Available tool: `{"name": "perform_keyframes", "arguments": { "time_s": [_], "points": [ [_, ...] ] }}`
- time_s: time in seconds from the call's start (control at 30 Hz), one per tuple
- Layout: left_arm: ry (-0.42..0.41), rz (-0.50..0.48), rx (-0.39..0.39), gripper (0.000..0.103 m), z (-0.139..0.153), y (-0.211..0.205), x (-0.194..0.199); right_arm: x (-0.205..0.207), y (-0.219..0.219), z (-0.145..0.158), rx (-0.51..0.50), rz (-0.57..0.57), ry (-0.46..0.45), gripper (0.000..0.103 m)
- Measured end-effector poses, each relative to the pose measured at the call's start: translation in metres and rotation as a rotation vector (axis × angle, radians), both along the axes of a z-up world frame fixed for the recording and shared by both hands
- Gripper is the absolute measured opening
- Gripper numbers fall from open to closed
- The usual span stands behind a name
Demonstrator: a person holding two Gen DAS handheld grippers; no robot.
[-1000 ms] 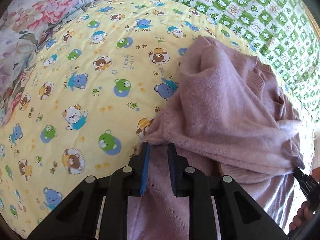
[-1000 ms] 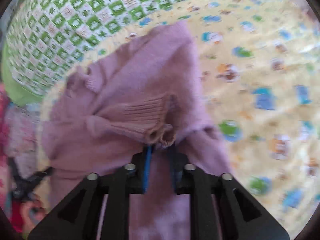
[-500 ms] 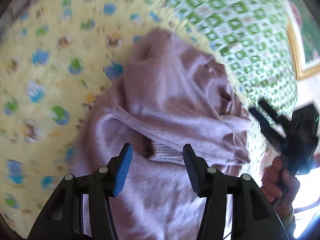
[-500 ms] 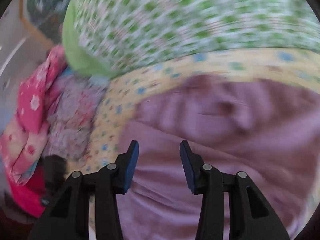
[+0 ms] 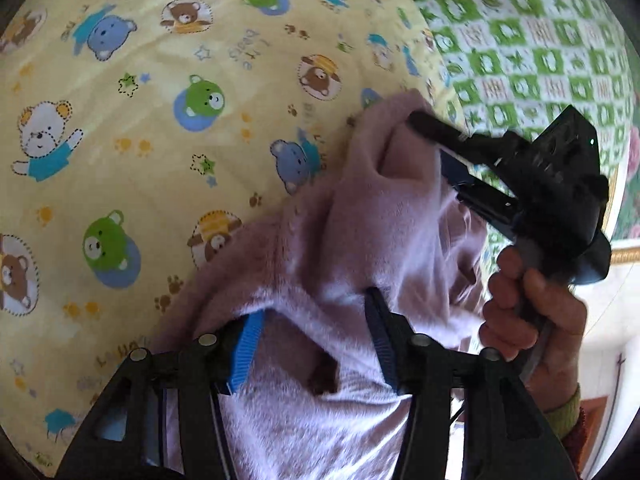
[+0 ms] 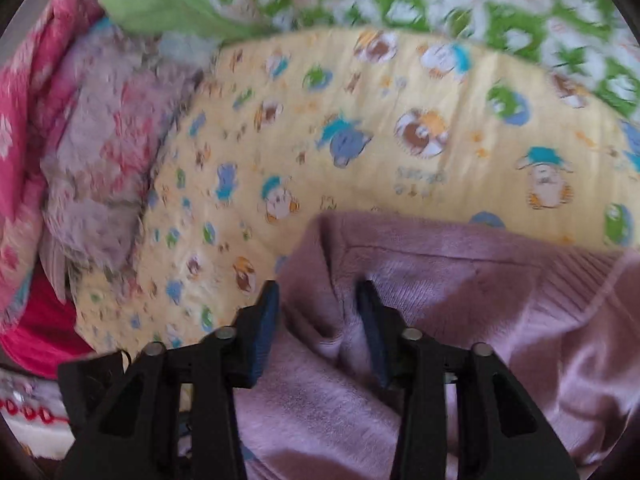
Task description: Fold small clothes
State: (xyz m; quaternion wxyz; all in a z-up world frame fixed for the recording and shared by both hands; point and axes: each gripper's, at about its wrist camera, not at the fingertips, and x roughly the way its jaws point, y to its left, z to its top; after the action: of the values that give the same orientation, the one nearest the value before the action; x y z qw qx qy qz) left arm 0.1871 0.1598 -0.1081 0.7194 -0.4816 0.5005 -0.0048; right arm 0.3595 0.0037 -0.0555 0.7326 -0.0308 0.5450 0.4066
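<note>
A small mauve knitted sweater (image 5: 360,240) lies bunched on a yellow bear-print blanket (image 5: 160,120). My left gripper (image 5: 312,320) is open, its jaws astride a raised fold at the sweater's near edge. My right gripper (image 5: 436,152) shows in the left wrist view, held by a hand, its fingers reaching into the sweater's far corner. In the right wrist view the right gripper (image 6: 318,300) is open with a ridge of the sweater (image 6: 440,300) between its jaws.
A green and white checked quilt (image 5: 540,60) lies beyond the blanket. A pile of pink and floral clothes (image 6: 80,140) sits at the left in the right wrist view. The yellow blanket (image 6: 360,140) stretches ahead of the sweater.
Both grippers were shut on the sweater one second ago and have since opened. They have moved to new spots on the sweater, the right one to its far corner.
</note>
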Motion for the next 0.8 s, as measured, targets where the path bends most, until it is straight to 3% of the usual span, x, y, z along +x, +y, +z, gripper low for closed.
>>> {"name": "perform_keyframes", "arguments": {
  "time_s": [0.03,0.1,0.2,0.27,0.43,0.53,0.6,0.67,0.77,0.8],
  "points": [
    [-0.007,0.0,0.008,0.043,0.0,0.0,0.0,-0.002,0.002,-0.002,-0.011,0.026,-0.002,0.014],
    [-0.015,-0.014,0.054,0.008,0.0,-0.002,0.001,-0.004,0.002,0.0,-0.004,0.053,-0.022,0.01],
    [-0.053,-0.038,0.102,0.007,0.006,-0.005,0.001,0.001,0.0,0.016,0.097,0.088,-0.051,0.009],
    [-0.128,-0.072,0.186,0.007,0.024,-0.007,-0.004,0.007,0.002,0.026,0.15,0.116,-0.068,0.009],
    [-0.183,-0.168,0.353,0.005,0.039,-0.017,-0.008,0.025,0.007,0.016,0.073,0.12,-0.101,0.009],
    [-0.187,-0.197,0.466,0.004,0.038,-0.022,-0.008,0.032,0.003,0.014,0.131,0.081,-0.104,0.009],
    [-0.171,-0.192,0.486,0.005,0.029,-0.02,-0.009,0.036,0.0,0.016,0.214,0.013,-0.143,0.006],
    [-0.115,-0.201,0.462,0.005,0.016,-0.014,-0.01,0.046,0.001,0.008,0.194,-0.067,-0.128,0.006],
    [-0.127,-0.188,0.415,0.015,0.029,-0.007,-0.016,0.05,-0.01,0.007,0.204,-0.128,-0.089,0.008],
    [-0.129,-0.189,0.401,0.022,0.032,-0.005,-0.015,0.046,-0.019,0.013,0.242,-0.13,-0.065,0.015]
  ]
}}
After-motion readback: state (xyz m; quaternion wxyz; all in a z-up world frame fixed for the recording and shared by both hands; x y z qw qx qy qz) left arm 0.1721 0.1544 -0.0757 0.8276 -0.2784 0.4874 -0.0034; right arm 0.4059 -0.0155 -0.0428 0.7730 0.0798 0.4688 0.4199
